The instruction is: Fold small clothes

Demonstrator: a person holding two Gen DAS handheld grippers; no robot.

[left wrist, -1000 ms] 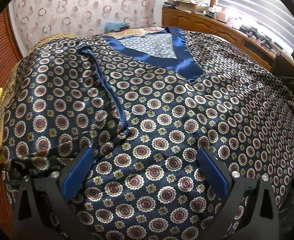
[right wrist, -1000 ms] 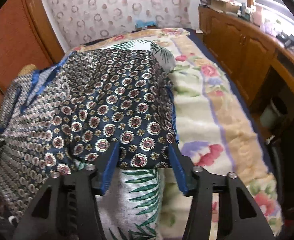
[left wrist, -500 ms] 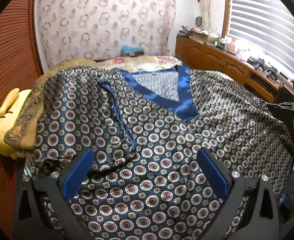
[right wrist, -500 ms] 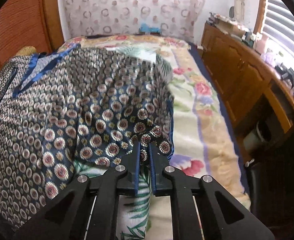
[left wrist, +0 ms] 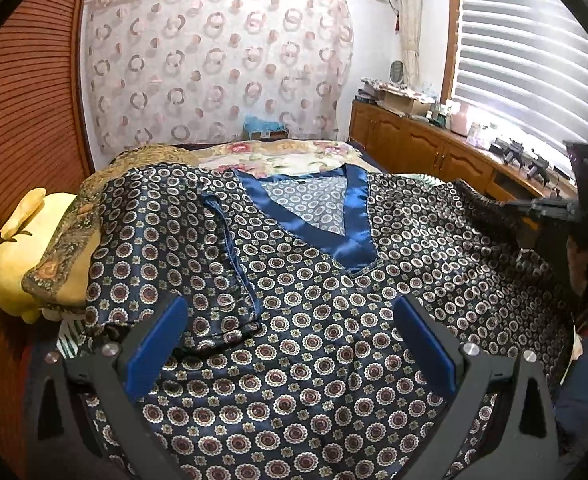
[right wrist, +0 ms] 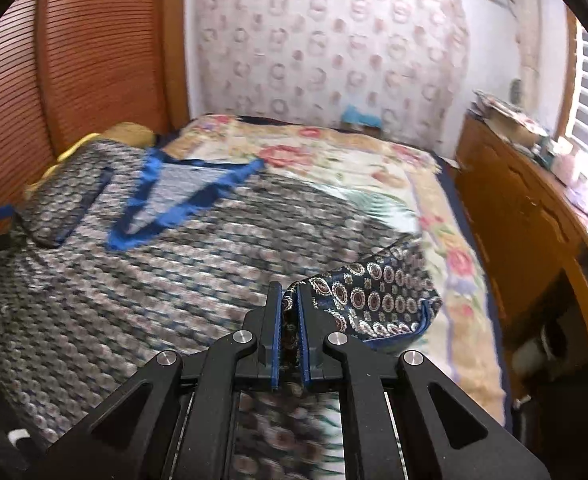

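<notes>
Right gripper [right wrist: 290, 304] pinches the shirt's [left wrist: 313, 312] sleeve edge; left gripper [left wrist: 290, 344] hangs wide open, empty, over the shirt on the bed [right wrist: 445, 216]. Satin looks light, limp, slippery: grip hems and seams.

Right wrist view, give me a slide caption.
Right gripper shut on the patterned top's sleeve, lifted above the floral bedspread.

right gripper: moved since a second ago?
Yes. The right gripper, shut on the shirt's sleeve, has lifted it and carried it leftward off the floral blanket, over the shirt body.
</notes>
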